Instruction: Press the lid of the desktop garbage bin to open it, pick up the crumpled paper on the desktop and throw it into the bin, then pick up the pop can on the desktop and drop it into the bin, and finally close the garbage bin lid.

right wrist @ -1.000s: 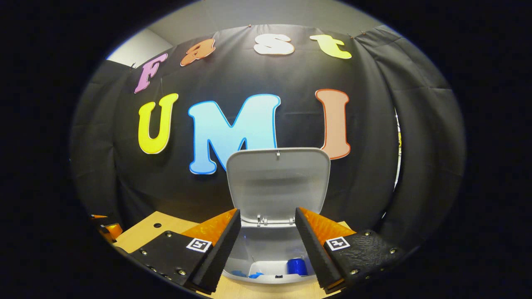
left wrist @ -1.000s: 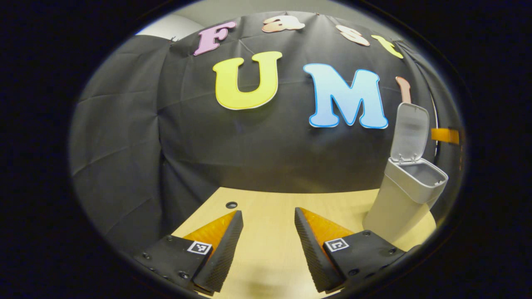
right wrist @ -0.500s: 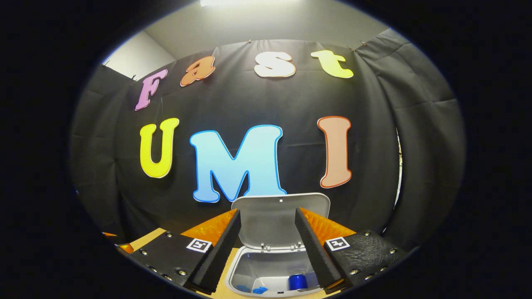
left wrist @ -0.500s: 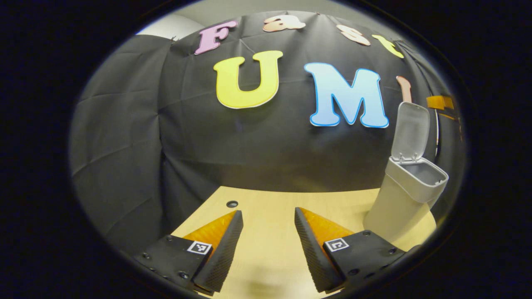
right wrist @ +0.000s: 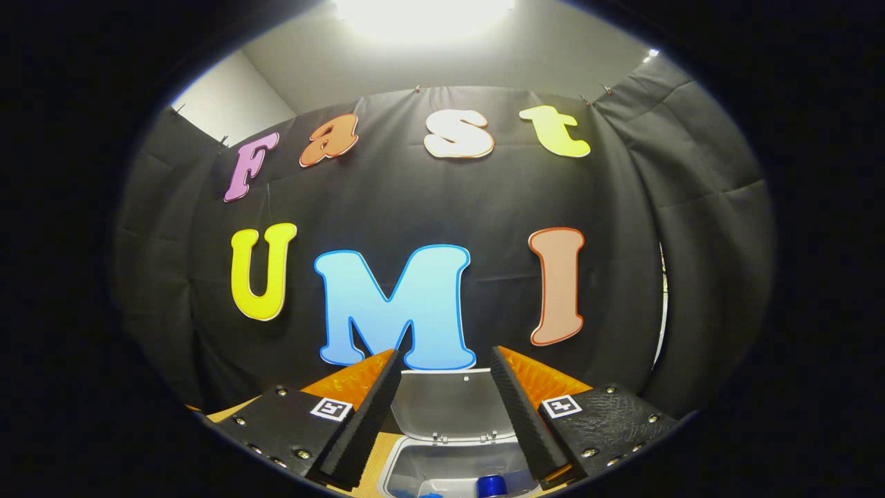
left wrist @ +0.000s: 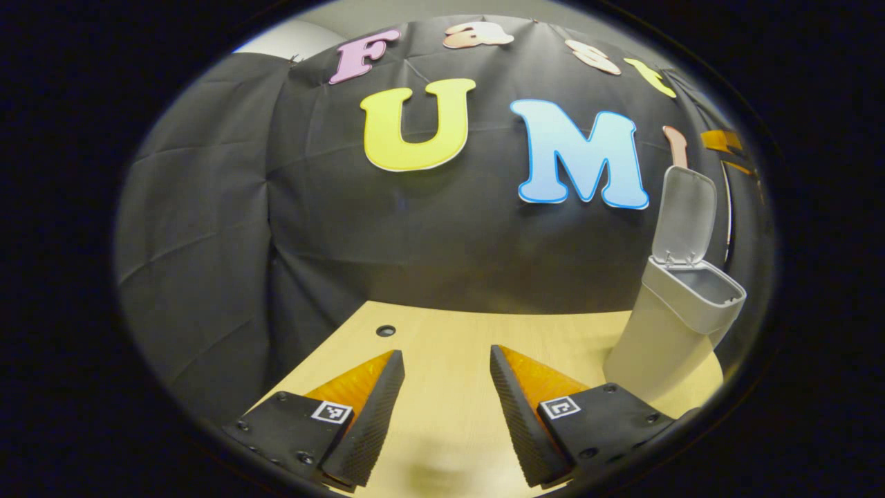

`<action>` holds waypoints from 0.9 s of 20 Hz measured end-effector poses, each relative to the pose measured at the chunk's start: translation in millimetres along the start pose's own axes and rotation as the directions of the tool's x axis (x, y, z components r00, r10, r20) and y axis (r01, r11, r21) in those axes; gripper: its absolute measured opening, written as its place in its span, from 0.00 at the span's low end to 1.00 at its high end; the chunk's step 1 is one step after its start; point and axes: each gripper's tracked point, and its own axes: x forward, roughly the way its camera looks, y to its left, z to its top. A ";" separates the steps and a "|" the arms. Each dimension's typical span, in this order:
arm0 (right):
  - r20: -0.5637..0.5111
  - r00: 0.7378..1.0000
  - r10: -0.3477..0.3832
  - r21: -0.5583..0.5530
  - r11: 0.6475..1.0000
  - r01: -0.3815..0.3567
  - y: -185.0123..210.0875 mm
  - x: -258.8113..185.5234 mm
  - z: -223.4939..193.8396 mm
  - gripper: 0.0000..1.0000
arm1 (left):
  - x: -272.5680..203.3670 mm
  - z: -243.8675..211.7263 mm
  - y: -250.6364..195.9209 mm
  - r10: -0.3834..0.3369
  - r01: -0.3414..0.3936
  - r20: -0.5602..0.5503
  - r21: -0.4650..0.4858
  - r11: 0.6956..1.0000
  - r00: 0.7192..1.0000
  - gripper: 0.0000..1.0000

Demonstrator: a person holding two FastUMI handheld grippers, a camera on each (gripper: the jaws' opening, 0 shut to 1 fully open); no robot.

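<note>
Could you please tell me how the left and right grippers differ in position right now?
The left gripper hangs over bare table, with the bin off to its side; the right gripper hangs directly above the bin's opening, facing the raised lid. Both are open and hold nothing.

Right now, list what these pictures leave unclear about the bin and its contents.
- Crumpled paper: not identifiable. In the right gripper view the bin is cut off by the bottom edge, so its floor is mostly hidden.
- Blue can: just its top shows at that edge.
- Bin inside, left gripper view: the rim hides the contents.
- Lid: its sides sit behind the right gripper fingers.
</note>
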 end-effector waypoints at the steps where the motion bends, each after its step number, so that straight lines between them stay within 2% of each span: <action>1: 0.010 1.000 0.001 -0.005 1.000 -0.001 0.8 2.3 4.3 0.84 | 0.0 -1.0 1.0 0.002 -0.002 -0.002 -0.002 1.000 1.000 0.87; 10: 0.042 0.999 0.005 -0.037 0.999 -0.003 4.4 31.1 14.6 0.84 | -1.5 -7.4 13.5 0.030 -0.030 -0.014 -0.015 0.999 0.999 0.87; 12: 0.029 1.000 0.003 -0.037 0.999 -0.001 3.5 40.5 8.0 0.84 | -1.9 -8.8 17.2 0.039 -0.039 -0.016 -0.018 0.999 0.999 0.84; 17: -0.023 1.000 -0.018 -0.043 0.999 0.017 -1.7 63.6 -20.6 0.84 | -3.0 -10.8 29.4 0.066 -0.066 -0.022 -0.016 0.998 0.998 0.87; 18: -0.037 0.999 -0.018 -0.051 0.999 0.016 -1.3 67.8 -27.0 0.84 | -2.9 -12.1 32.1 0.071 -0.071 -0.024 -0.016 0.997 0.997 0.84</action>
